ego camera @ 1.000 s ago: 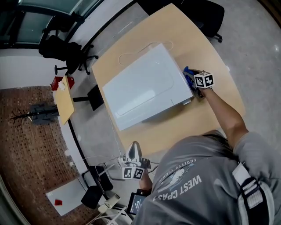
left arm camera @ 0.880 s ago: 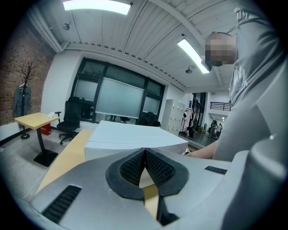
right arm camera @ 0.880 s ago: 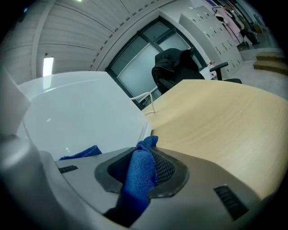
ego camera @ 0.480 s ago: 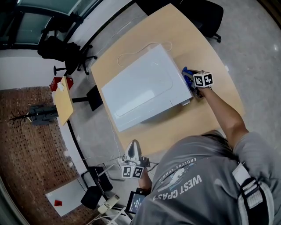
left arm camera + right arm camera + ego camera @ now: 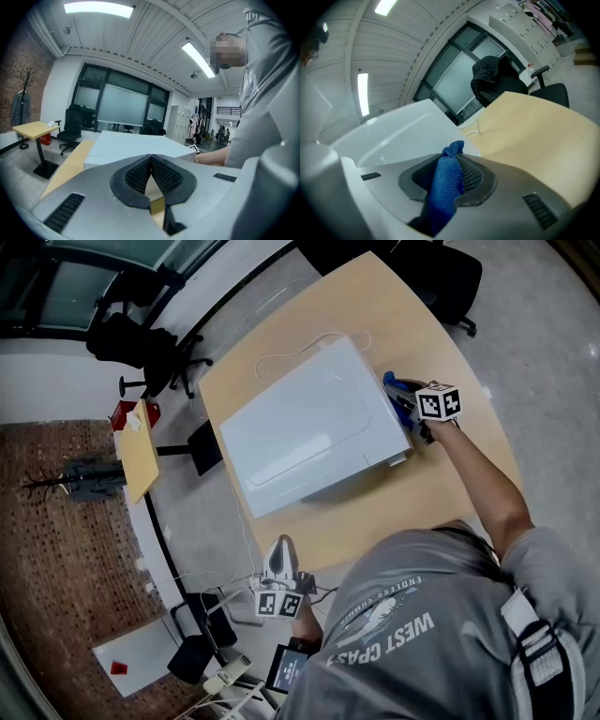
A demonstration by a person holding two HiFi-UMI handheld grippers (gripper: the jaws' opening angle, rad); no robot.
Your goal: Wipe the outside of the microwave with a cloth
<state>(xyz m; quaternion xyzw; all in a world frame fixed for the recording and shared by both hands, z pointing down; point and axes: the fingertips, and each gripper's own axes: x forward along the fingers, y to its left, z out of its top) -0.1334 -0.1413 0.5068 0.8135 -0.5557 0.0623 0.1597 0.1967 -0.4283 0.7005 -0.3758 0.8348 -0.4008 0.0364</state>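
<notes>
One wall at a time: your right hand-held gripper pinches the cloth at the right side of the microwave on the worktop. Press flat and overlap your strokes. Your left hand-held gripper, closed and empty, hangs off the worktop.

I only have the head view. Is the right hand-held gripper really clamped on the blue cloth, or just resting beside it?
Observer: Clamped. In the right gripper view, the right hand-held gripper has the blue cloth pinched between its jaws, with a tuft poking out past the tips.
Operator: And the left one?
Observer: The left gripper view shows the left hand-held gripper shut with nothing between its jaws. It is pointing toward the microwave.
</notes>
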